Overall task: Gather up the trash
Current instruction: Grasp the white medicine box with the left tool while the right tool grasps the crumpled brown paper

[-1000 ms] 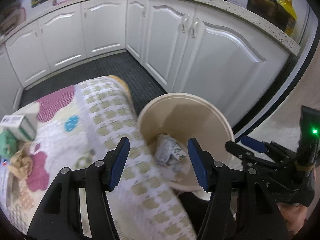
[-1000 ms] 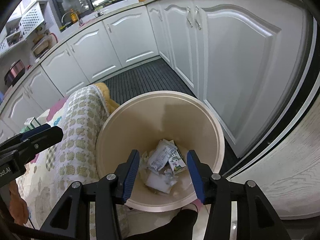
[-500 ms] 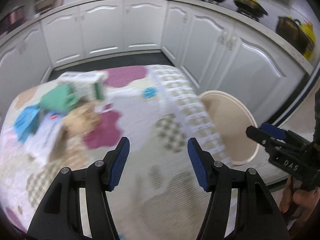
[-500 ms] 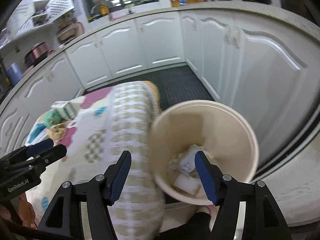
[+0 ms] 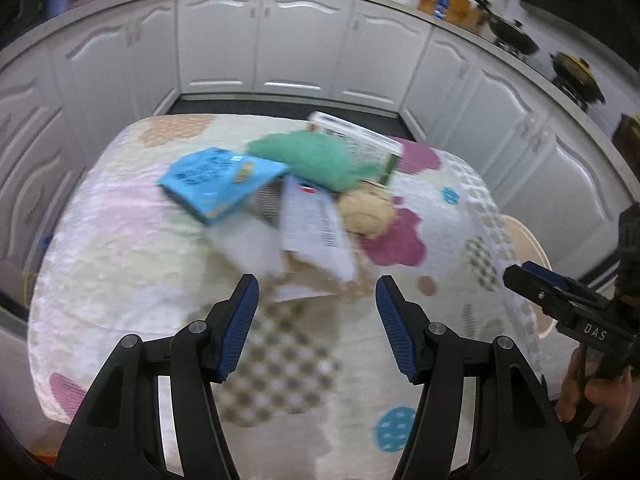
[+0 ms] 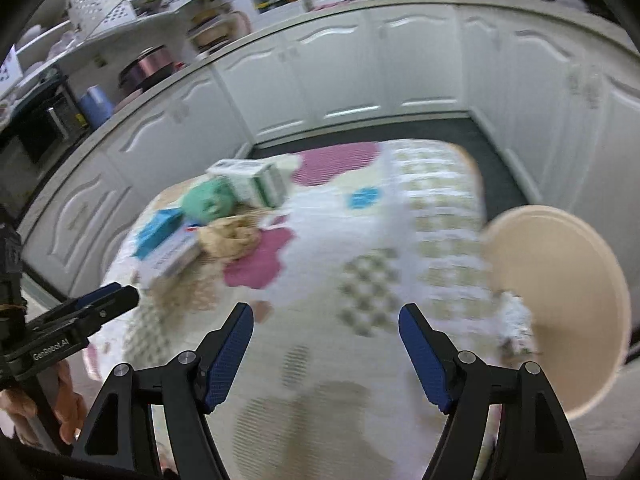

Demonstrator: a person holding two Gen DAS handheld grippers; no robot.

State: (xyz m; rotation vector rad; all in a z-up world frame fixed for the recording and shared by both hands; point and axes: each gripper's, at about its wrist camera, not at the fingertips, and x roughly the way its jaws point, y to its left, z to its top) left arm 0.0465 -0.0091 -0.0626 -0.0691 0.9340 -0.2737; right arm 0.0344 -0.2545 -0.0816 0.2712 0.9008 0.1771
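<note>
A pile of trash lies on the patterned tablecloth point(image 5: 120, 264): a blue packet point(image 5: 220, 184), a green crumpled wad point(image 5: 316, 158), a white and green carton point(image 5: 360, 140), a white printed wrapper point(image 5: 312, 228) and a tan crumpled paper point(image 5: 368, 210). My left gripper point(image 5: 316, 320) is open and empty just short of the pile. My right gripper point(image 6: 326, 354) is open and empty over the cloth, the pile point(image 6: 216, 216) to its far left. The beige bin point(image 6: 560, 304) stands at the table's right edge with some trash inside.
White kitchen cabinets point(image 5: 296, 48) ring the table on the far, left and right sides. A dark floor mat point(image 6: 360, 136) lies beyond the table. Pots stand on the counter point(image 5: 512, 36) at the right. The bin's rim point(image 5: 528, 240) shows past the cloth's right edge.
Both grippers have swung left, away from the bin and onto the table. The left now faces the trash pile closely; the bin has slid to the right edge of both views.
</note>
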